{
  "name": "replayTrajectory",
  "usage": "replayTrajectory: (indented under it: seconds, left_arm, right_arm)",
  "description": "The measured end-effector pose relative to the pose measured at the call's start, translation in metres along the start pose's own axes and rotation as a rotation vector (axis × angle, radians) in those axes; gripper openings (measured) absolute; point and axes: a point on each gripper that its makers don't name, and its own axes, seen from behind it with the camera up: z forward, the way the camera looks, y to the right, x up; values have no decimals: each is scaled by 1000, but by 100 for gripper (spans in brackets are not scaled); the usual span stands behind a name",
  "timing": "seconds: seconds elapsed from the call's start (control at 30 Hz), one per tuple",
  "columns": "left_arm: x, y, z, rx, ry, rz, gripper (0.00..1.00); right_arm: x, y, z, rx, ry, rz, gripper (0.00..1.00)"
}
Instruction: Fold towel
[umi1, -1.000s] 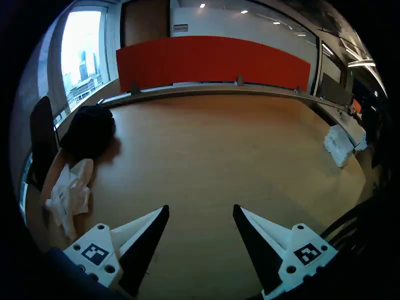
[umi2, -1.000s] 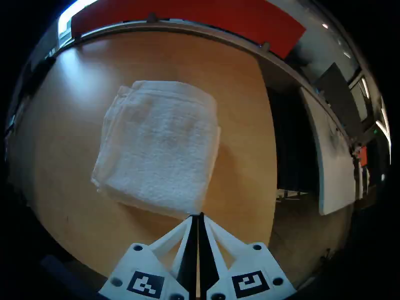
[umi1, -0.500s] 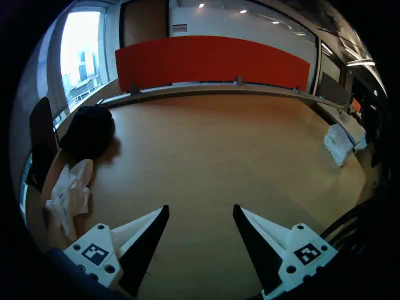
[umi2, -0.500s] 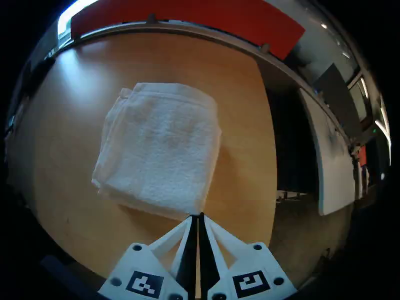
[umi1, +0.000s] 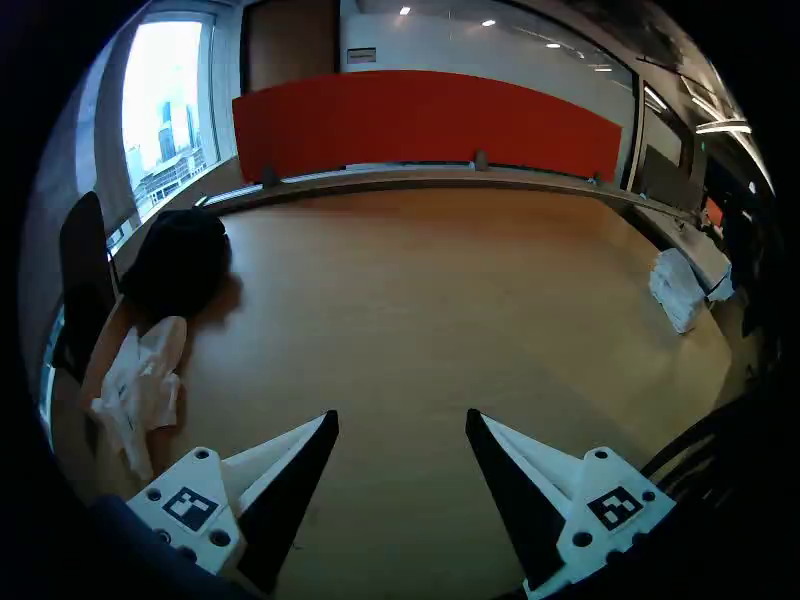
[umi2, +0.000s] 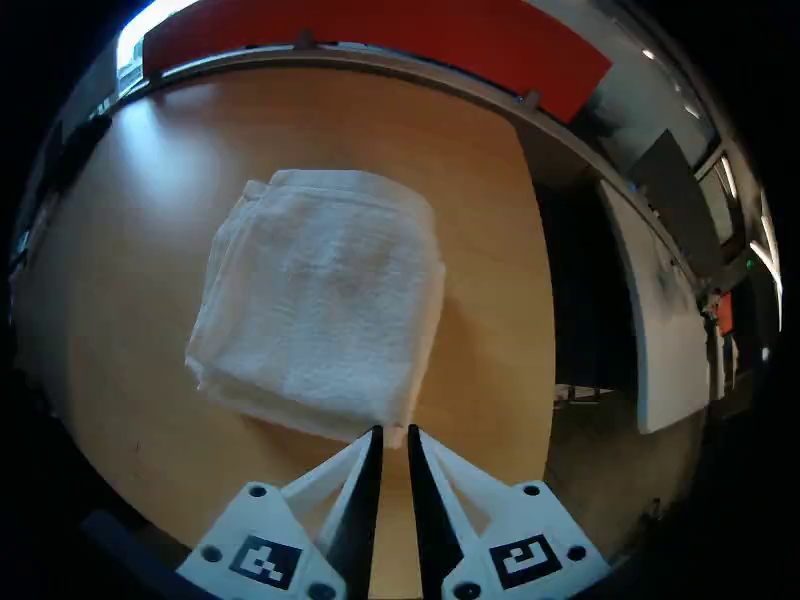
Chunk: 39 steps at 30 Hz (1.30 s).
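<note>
A white towel (umi2: 320, 300) lies folded into a thick rectangle on the wooden table (umi2: 150, 180). My right gripper (umi2: 393, 432) hovers at the towel's near corner, its fingers a narrow gap apart and holding nothing. In the left gripper view the same towel (umi1: 677, 290) shows small at the table's far right edge. My left gripper (umi1: 400, 415) stands wide open over bare wood (umi1: 420, 300), far from the towel, with nothing between its fingers.
A black rounded object (umi1: 178, 262) and a crumpled white cloth (umi1: 140, 385) sit at the table's left side, beside a dark chair (umi1: 82, 270). A red partition (umi1: 430, 120) runs along the far edge. Right of the towel the table ends at a dark gap (umi2: 570, 300), with another white desk (umi2: 660, 310) beyond.
The right gripper's fingers, pressed together at the towel's corner before, have parted slightly and drawn back a little. The left gripper has stayed still.
</note>
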Motion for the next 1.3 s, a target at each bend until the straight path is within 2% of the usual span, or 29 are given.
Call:
replayTrajectory:
  seconds: [0.07, 0.17, 0.3, 0.37, 0.6, 0.9, 1.3]
  left_arm:
    - [0, 0, 0, -1, 0, 1, 95]
    - [1, 1, 0, -2, 1, 1, 95]
    - [1, 1, 1, -1, 2, -2, 95]
    - [1, 1, 1, -1, 3, -4, 95]
    - [2, 2, 0, -2, 6, -5, 95]
    - [2, 1, 0, -1, 8, -7, 95]
    - [3, -1, -1, 6, 13, -14, 94]
  right_arm:
    - [0, -1, -1, 2, 2, 1, 32]
    - [0, -2, -1, 4, 3, 4, 59]
    - [3, -3, -3, 4, 12, 13, 87]
    - [4, -4, -3, 5, 19, 21, 95]
    - [12, -9, -4, 18, 47, 54, 96]
    - [35, -18, -5, 54, 117, 106, 96]
    - [72, -25, -11, 83, 279, 222, 96]
